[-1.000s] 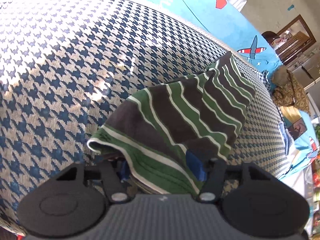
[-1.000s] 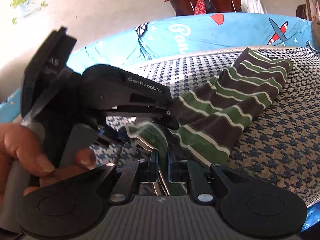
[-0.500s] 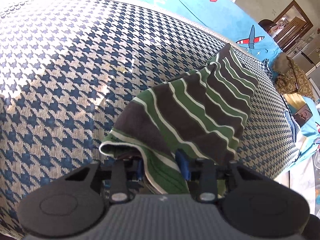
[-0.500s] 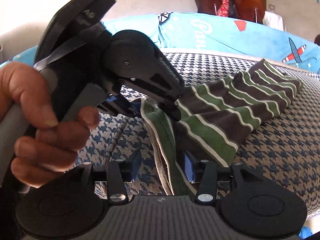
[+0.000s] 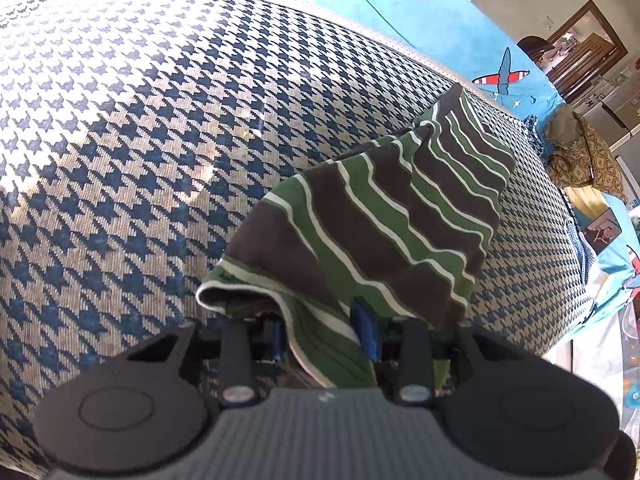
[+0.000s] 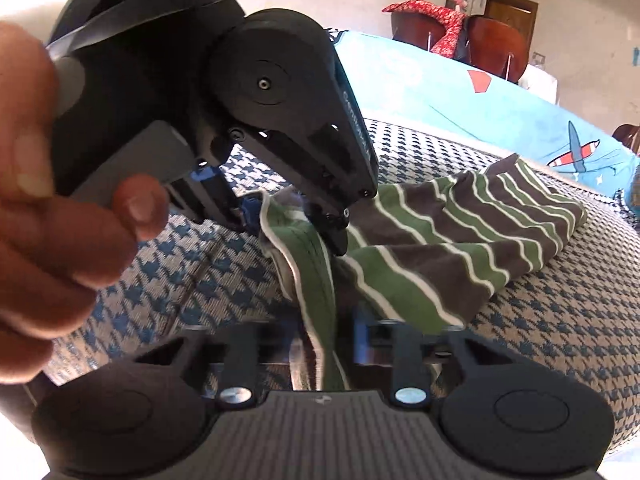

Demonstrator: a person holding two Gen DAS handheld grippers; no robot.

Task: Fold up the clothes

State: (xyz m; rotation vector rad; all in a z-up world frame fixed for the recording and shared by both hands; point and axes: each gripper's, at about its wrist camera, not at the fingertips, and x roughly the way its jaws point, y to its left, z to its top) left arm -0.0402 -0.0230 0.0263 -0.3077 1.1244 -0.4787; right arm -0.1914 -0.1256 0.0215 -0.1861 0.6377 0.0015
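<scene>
Striped garment (image 5: 384,216) lies bunched on houndstooth cover (image 5: 120,120), far end flat, near hem lifted. Left tongs (image 5: 324,338): jaws parted, hem draped loosely between blue pads, no squeeze visible. Right tongs (image 6: 326,340): also parted, cloth edge hanging through gap, view blurred. Person's hand (image 6: 52,184) holds left tool. Judgement: garment looks partly folded lengthwise; fold untidy, near edge unsettled. Remaining: lay hem flat, square up, possibly fold again.
</scene>
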